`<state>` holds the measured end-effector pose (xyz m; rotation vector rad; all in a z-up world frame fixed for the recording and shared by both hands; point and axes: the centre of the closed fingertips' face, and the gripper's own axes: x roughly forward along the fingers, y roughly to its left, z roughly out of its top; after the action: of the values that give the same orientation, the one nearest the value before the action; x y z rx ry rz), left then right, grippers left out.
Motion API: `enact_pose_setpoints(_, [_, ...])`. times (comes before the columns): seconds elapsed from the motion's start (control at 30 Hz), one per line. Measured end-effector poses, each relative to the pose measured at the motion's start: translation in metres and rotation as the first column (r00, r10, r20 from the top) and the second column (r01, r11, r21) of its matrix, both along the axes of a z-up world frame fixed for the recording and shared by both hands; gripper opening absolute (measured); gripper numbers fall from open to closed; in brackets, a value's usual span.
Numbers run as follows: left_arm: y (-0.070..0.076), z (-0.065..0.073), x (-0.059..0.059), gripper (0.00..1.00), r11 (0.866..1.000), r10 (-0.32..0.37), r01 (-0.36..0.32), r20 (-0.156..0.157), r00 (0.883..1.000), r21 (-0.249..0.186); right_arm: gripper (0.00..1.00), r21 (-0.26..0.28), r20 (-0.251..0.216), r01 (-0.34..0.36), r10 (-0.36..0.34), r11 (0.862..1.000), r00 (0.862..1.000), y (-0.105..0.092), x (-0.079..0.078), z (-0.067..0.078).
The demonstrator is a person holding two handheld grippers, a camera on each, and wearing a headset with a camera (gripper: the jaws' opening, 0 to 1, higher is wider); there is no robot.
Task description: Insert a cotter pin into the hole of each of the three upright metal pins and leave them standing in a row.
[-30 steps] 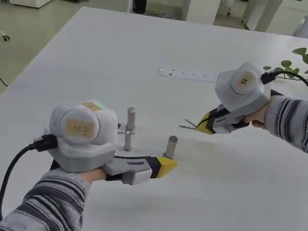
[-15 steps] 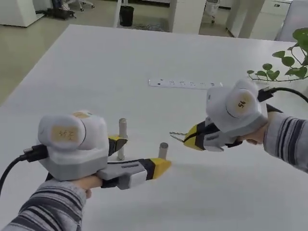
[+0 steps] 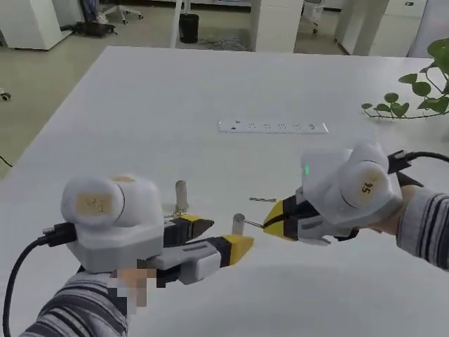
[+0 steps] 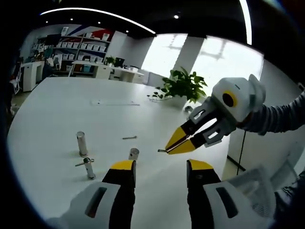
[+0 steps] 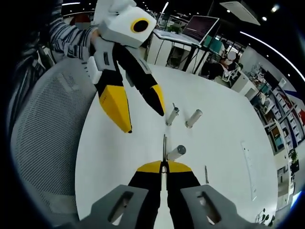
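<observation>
Table [image 3: 140, 105]: white top. Its far edge and left edge both lie well away from the work, with bare surface on every side of the pins.

Left gripper [image 3: 223, 235]: jaws apart, holding nothing, low over the table just beside the near metal pin [image 3: 238, 225].

Right gripper [image 3: 270, 219]: jaws together, clamped on the held cotter pin [image 3: 252, 223], which sticks out forward. The pin's tip is at the top of the near metal pin; cannot tell whether it touches.

In the left gripper view the three pins stand upright. The far metal pin [image 4: 81, 143] and the near one are bare. The middle metal pin [image 4: 88, 168] has a fitted cotter pin [image 4: 82, 163] crosswise through it.

Spare cotter pin [image 3: 263, 199] lies flat on the table beyond the near metal pin, apart from it.

Power strip [image 3: 272, 127] lies farther back. Plant [image 3: 414, 98] is at the right edge. Mesh chair [image 5: 43, 133] stands beside the table. Office floor and furniture lie beyond.
</observation>
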<state>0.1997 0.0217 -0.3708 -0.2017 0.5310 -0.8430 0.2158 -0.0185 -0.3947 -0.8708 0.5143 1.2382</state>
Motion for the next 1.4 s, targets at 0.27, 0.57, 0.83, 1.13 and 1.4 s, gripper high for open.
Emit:
enact_pose_setpoints(0.27, [-0.012, 0.001, -0.006, 0.26, 1.0, -0.003, 0.003, -0.02, 1.0, -0.017, 0.0, 0.009, 0.025, -0.059, 0.058, 0.998, 0.998, 0.002, -0.018, 0.007])
enact_pose_setpoints(0.57, [-0.024, 0.003, -0.013, 0.12, 0.999, -0.011, 0.009, -0.044, 0.999, -0.048, 0.0, 0.004, 0.066, -0.109, 0.108, 0.994, 0.992, 0.001, -0.03, 0.014])
enact_pose_setpoints(0.83, [-0.027, 0.004, -0.014, 0.07, 0.998, -0.017, 0.014, -0.059, 0.998, -0.061, 0.0, 0.007, 0.078, -0.13, 0.129, 0.991, 0.989, 0.001, -0.034, 0.016])
enact_pose_setpoints(1.13, [-0.029, 0.004, -0.014, 0.0, 0.997, -0.017, 0.012, -0.07, 0.997, -0.074, 0.0, 0.021, 0.078, -0.126, 0.124, 0.992, 0.989, 0.003, -0.034, 0.016])
enact_pose_setpoints(1.4, [-0.031, 0.006, -0.016, 0.0, 0.998, -0.042, 0.04, -0.04, 0.998, -0.056, 0.0, 0.023, 0.078, -0.119, 0.117, 0.993, 0.99, 0.004, -0.034, 0.016])
